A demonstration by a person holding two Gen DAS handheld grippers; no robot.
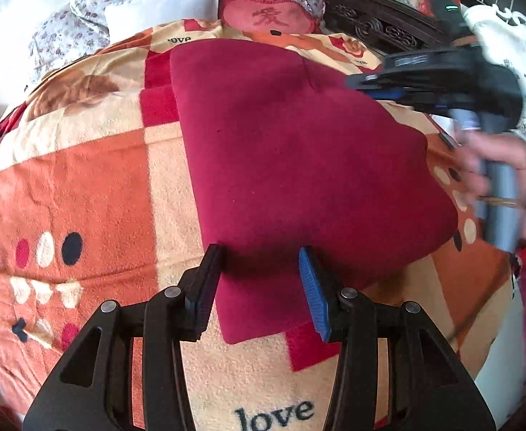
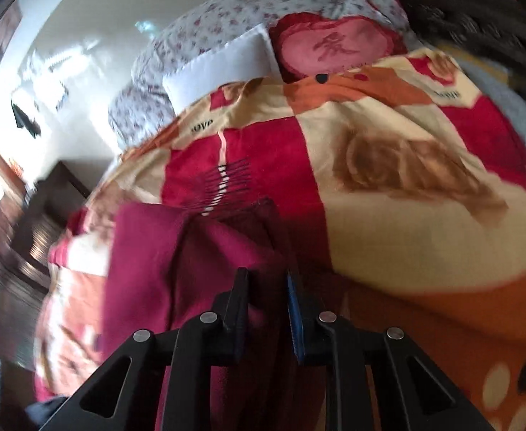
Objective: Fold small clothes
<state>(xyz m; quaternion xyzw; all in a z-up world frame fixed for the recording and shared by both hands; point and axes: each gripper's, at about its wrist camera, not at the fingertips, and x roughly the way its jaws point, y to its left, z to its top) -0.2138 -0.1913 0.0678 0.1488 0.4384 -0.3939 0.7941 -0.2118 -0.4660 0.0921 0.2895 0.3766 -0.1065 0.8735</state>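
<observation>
A dark red garment lies spread on a patterned blanket. In the left wrist view my left gripper is open, its fingers straddling the garment's near edge. The right gripper body shows blurred at the garment's far right edge, held by a hand; its fingertips are hard to make out there. In the right wrist view my right gripper is nearly closed with red garment cloth between its fingers, the cloth bunched and lifted.
The blanket covers a bed. A white pillow, a pink heart cushion and a floral quilt lie at the bed's far end. A dark carved headboard stands at the back right.
</observation>
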